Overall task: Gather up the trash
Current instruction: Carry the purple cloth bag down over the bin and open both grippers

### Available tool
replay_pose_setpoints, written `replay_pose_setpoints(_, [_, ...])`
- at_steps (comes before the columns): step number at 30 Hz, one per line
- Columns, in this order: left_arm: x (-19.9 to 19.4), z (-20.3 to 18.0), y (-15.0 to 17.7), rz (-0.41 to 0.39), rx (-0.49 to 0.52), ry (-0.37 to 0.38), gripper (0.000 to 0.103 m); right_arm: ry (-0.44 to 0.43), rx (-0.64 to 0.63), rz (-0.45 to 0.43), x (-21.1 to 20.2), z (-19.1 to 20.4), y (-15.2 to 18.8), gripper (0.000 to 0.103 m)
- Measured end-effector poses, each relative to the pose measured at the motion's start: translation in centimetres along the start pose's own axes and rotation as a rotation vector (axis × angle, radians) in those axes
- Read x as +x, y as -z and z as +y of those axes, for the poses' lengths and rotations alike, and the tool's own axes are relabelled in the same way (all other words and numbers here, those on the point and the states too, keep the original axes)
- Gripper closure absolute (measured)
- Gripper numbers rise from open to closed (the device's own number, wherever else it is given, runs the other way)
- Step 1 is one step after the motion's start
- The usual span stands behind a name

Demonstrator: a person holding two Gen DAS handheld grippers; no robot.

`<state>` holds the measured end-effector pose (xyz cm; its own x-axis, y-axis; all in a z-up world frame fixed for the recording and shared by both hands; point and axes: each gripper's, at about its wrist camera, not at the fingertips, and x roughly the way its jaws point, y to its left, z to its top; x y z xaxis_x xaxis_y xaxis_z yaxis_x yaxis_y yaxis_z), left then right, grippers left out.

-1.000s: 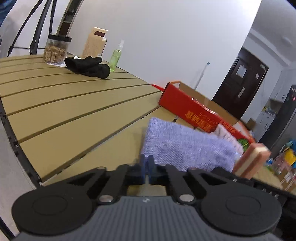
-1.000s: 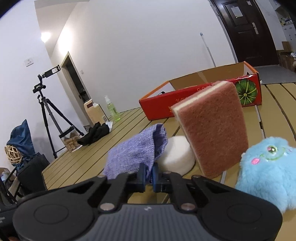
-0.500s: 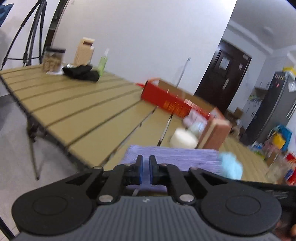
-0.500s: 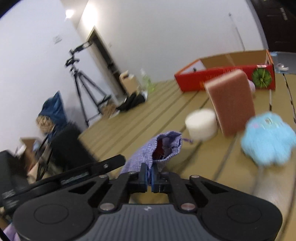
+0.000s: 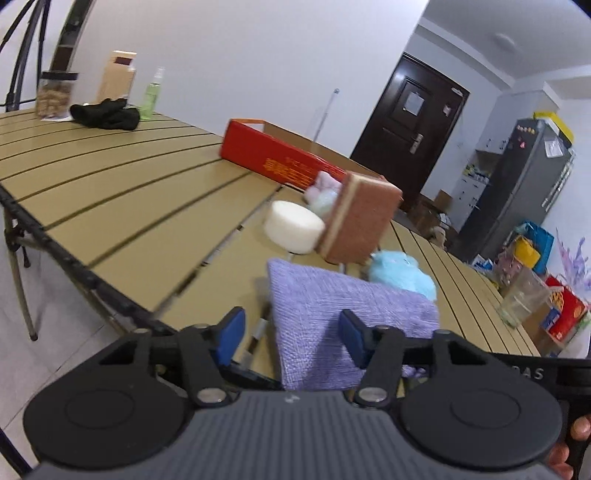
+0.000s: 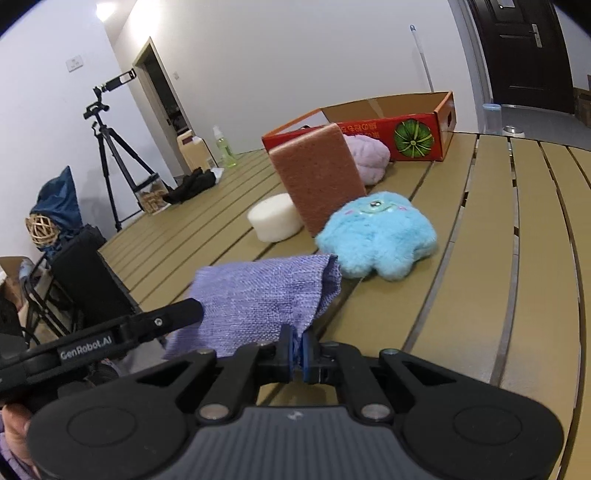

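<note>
The sponge (image 5: 360,218) hides most of the pink plush (image 5: 325,184).

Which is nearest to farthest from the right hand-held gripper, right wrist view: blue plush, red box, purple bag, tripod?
1. purple bag, pinched in the right hand-held gripper
2. blue plush, just beyond
3. red box, mid-table
4. tripod, far left, off the table

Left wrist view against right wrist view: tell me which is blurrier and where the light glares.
Left wrist view: motion-smeared, table edge and brown sponge soft. Right wrist view: sharper, blue plush toy and purple woven bag crisp; lamp glare on the upper-left wall. Both views: fisheye bends the table slats.
</note>
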<state>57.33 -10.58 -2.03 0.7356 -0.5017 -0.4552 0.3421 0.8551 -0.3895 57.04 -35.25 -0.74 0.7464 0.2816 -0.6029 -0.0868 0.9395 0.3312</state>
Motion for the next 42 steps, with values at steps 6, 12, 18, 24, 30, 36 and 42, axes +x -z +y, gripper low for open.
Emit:
replay_pose_setpoints(6, [1.0,-1.1,0.7,0.019,0.018,0.002,0.099,0.010,-0.006,-0.006,0.4,0.0,-0.3,0.092])
replay_pose_setpoints(12, [0.8,-1.2,0.6,0.034,0.043,-0.010,0.099,-0.030,0.084,-0.167,-1.6,-1.9,-1.0,0.067])
replay_pose_setpoints(18, [0.9,-1.2,0.6,0.030,0.050,-0.007,0.099,-0.063,0.137,-0.135,1.7,-1.8,-1.0,0.069])
replay_pose_setpoints(24, [0.6,-1.3,0.7,0.022,0.070,0.009,0.098,-0.013,0.063,-0.133,1.7,0.0,-0.9,0.096])
replay_pose_setpoints(30, [-1.1,-0.8,0.3,-0.002,0.077,0.033,0.098,-0.174,-0.024,-0.121,0.5,2.3,-0.3,0.098])
replay_pose_setpoints(36, [-3.5,1.7,0.5,-0.011,0.028,0.013,0.098,-0.246,0.081,-0.081,0.9,1.9,-0.7,0.098])
replay_pose_setpoints(42, [-7.5,4.3,1.9,-0.019,0.022,-0.025,0.098,-0.304,-0.031,-0.033,1.7,6.2,1.3,0.098])
